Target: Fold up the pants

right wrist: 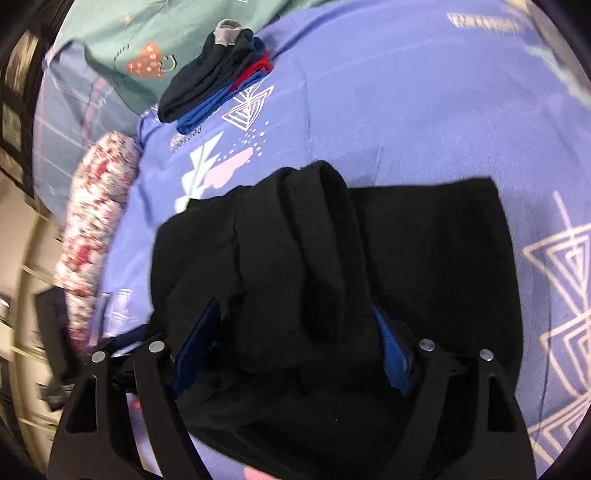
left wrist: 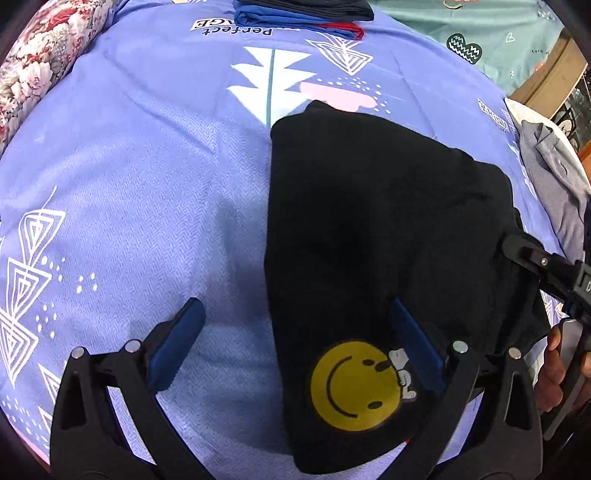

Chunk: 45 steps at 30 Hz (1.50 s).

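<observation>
While the left gripper (left wrist: 295,343) is hovering with jaws wide apart and empty, the right gripper (right wrist: 295,347) is straddling a raised bunch of the black pants (left wrist: 388,229), pads seemingly not pressing. Lying on the purple bedsheet (left wrist: 147,166), the pants are looking folded into a compact block, probably needing only a final fold or tidying.

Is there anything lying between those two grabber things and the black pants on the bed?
Nothing visible does. The left gripper hovers with its jaws wide, straddling the edge of the black pants near the yellow smiley print. The right gripper already has a bunched fold between its jaws. The folded pile lies far off.
</observation>
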Tool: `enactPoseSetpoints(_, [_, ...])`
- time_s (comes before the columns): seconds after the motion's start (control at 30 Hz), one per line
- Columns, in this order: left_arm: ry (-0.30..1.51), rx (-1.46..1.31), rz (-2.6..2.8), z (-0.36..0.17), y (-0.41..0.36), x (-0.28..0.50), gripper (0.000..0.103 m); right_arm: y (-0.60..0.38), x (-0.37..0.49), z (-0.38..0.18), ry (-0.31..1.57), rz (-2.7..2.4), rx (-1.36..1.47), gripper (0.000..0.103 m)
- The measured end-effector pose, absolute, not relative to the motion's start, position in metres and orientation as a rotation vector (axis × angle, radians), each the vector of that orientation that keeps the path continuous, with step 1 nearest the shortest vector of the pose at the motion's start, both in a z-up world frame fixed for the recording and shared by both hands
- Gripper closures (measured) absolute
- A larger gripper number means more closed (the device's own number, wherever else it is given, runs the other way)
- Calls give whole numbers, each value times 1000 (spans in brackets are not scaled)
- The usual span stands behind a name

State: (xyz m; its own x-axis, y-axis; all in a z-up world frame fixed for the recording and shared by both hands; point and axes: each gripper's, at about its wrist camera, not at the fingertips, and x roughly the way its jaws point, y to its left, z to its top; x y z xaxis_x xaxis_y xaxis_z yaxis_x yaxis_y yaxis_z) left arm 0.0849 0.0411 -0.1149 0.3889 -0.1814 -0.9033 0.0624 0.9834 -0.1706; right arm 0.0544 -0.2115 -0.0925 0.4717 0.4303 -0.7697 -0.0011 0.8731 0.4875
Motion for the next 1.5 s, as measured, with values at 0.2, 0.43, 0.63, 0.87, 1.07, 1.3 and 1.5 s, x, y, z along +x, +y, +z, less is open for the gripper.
enactPoseSetpoints(0.2, [1189,-147,-183,-111,42,93,2,-202,49,-75,985,309,443,72])
enactPoseSetpoints(0.43, [1107,-206,-217,-76,52,88,2,-223,16,-8,780,502,627,88])
enactPoseSetpoints(0.63, [1135,-132,-212,-89,33,95,2,-240,22,-45,903,351,532,84])
enactPoseSetpoints(0.87, [1192,-152,-251,-106,29,96,2,-266,18,-77,939,322,614,86])
enactPoseSetpoints(1.07, [1201,-180,-243,-110,32,98,2,-261,12,-73,905,302,543,32])
enactPoseSetpoints(1.3, [1207,-178,-237,-110,28,101,2,-243,32,-97,1021,343,541,62])
enactPoseSetpoints(1.5, [1181,-174,-265,-96,24,100,2,-238,22,-61,875,439,528,90])
